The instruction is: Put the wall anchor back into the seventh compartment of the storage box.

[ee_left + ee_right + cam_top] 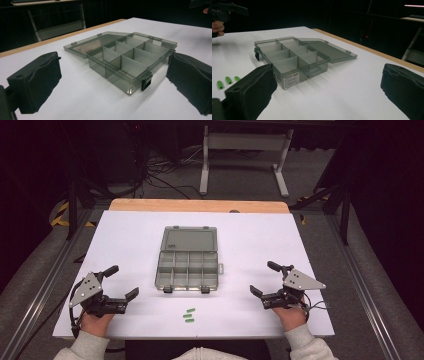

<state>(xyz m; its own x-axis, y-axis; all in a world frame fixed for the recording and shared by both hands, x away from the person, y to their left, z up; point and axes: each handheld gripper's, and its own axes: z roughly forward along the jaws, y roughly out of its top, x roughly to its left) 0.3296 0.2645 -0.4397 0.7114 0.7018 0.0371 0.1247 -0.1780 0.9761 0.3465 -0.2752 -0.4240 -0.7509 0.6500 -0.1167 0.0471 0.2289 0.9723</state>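
Observation:
A smoky-grey compartment box lies open in the middle of the white table, its lid folded flat on the far side. Its several compartments look empty. Three small green pieces lie on the table just in front of the box, also in the right gripper view. My left gripper rests at the front left, open, with nothing between its pads. My right gripper rests at the front right, open and empty, pads wide apart. Both point toward the box.
The white table top has a wooden strip along its far edge. Beyond it stand a white frame stand and floor cables. Metal rails run along both sides of the table.

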